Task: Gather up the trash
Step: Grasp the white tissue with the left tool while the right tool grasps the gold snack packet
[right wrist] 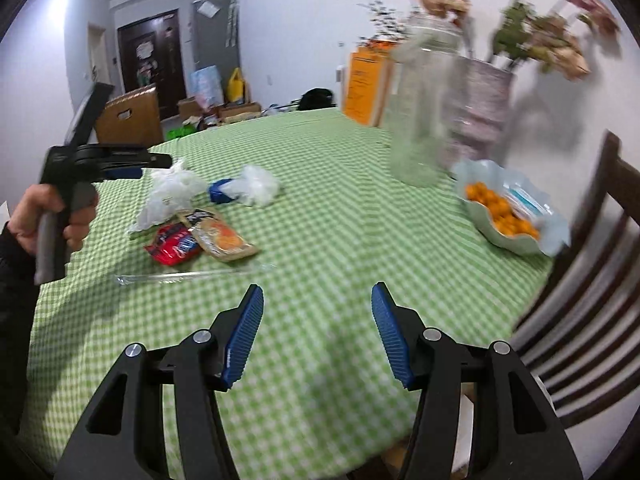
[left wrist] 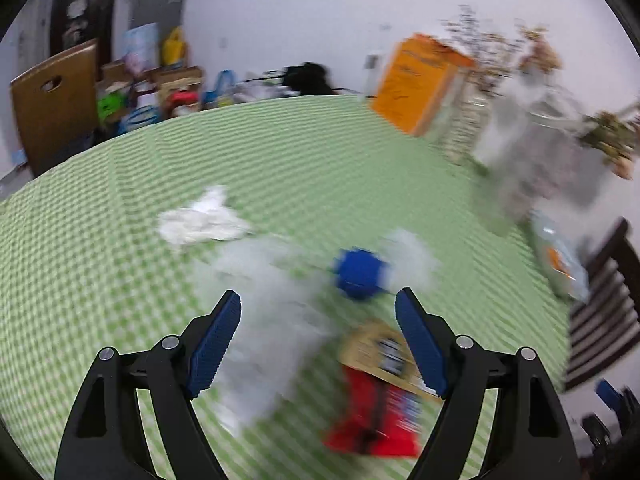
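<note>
Trash lies in a loose pile on the green checked tablecloth [right wrist: 320, 208]: a crumpled clear plastic bag [right wrist: 172, 192], a blue packet in clear film [right wrist: 244, 188], a red wrapper [right wrist: 174, 244], an orange-tan wrapper [right wrist: 224, 240] and a long clear sleeve [right wrist: 192, 276]. My left gripper [left wrist: 319, 296] hovers open over the blurred bag [left wrist: 272, 300], the blue packet [left wrist: 360, 274] and the red wrapper [left wrist: 372, 412], holding nothing. A white tissue [left wrist: 204, 220] lies beyond. My right gripper [right wrist: 317, 291] is open and empty over bare cloth, to the right of the pile. A hand [right wrist: 52, 216] holds the left gripper [right wrist: 160, 162].
A bowl of orange snacks [right wrist: 504, 208], a tall glass jar [right wrist: 420, 112], a vase of dried flowers [right wrist: 480, 108] and an orange box [right wrist: 364, 84] stand at the back right. A dark slatted chair [right wrist: 580, 300] is at the right edge. A wooden chair [left wrist: 56, 104] stands beyond the table.
</note>
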### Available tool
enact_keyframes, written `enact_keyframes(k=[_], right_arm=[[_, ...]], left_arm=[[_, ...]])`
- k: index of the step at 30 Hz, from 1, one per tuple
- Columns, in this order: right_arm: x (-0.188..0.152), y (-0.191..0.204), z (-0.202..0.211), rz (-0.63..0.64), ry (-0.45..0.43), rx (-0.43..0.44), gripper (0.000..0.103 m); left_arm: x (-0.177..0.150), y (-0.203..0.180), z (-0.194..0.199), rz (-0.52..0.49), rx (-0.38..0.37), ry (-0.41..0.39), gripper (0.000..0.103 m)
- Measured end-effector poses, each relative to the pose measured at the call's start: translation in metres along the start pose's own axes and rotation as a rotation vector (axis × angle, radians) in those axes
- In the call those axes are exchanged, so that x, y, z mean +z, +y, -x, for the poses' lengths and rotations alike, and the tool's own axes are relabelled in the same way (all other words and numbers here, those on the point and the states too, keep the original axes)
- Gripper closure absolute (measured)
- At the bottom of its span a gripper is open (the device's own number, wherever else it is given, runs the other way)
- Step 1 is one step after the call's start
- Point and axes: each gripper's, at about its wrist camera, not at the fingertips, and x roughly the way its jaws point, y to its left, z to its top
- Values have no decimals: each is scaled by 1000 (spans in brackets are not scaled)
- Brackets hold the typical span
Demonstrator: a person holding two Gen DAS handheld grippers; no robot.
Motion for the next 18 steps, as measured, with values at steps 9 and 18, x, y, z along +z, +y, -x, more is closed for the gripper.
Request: enact_keyframes(k=[9, 18], right_arm=[[32, 67, -68, 140, 95, 71, 48], [39, 102, -143, 257, 233, 5, 48]], left_arm=[[-6, 47, -56, 90, -51, 62, 26], [-3, 66, -45, 171, -148, 6, 95]])
